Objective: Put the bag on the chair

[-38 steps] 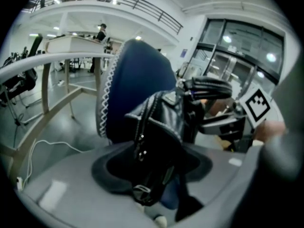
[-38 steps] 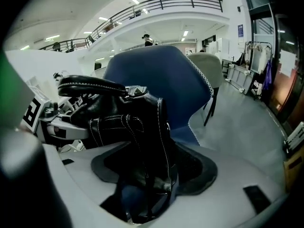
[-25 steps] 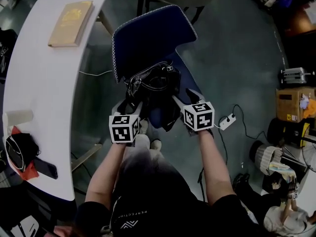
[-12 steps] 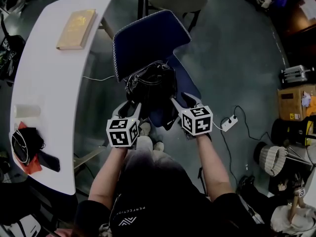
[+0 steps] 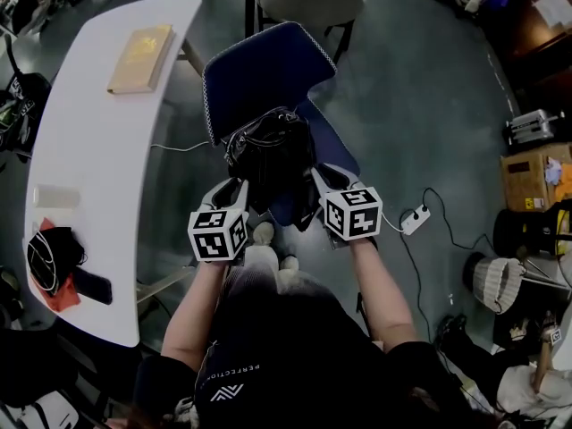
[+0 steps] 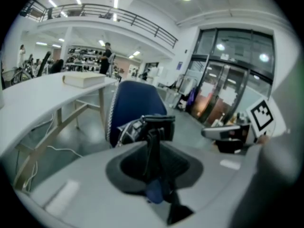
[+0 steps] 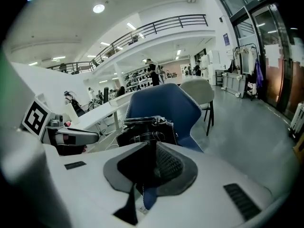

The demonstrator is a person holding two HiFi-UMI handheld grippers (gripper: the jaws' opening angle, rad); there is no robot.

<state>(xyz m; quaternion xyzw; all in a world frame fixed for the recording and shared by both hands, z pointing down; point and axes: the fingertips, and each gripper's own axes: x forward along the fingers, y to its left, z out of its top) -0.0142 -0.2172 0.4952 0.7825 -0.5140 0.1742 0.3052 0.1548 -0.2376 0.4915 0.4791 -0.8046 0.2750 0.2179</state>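
A curved white worktop runs along the left of the left gripper. On it, 1 tan book lies well ahead and left of that gripper. A pale roll sits level with the gripper, well to its left. A black cable bundle on a red cloth lies behind and left. A grey chair stands well ahead of the right gripper. On the floor, 1 white power strip lies near that gripper's right, and a cardboard box lies farther right.

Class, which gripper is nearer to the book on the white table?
Left. The left gripper is below-right of the book; the right gripper lies farther right, beyond the bag. Both sets of fingers have just been closing, empty.
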